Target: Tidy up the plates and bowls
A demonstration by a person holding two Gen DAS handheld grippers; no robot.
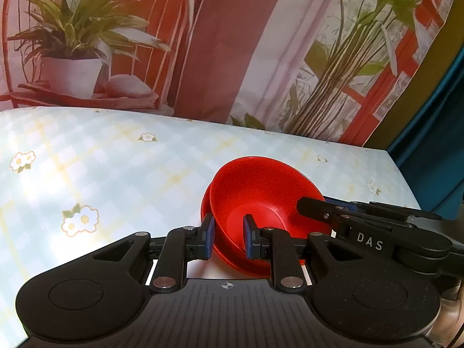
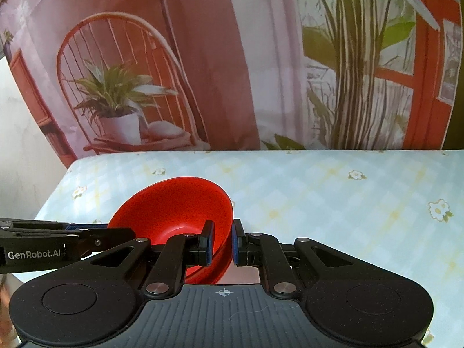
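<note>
A red bowl (image 1: 261, 191) sits nested in a second red bowl (image 1: 207, 206) over the table. My left gripper (image 1: 229, 235) straddles the left rims of the bowls, jaws closed on them. My right gripper (image 2: 222, 242) is shut on the right rim of the red bowl (image 2: 174, 206). The right gripper also shows in the left wrist view (image 1: 319, 210) at the bowl's right side. The left gripper shows in the right wrist view (image 2: 95, 236) at the bowl's left side. Whether the bowls touch the table is hidden.
The table (image 1: 116, 174) has a pale blue checked cloth with flower prints. A printed backdrop (image 1: 217, 43) of plants and a chair hangs behind its far edge. The table's right edge (image 1: 403, 179) meets a dark teal curtain.
</note>
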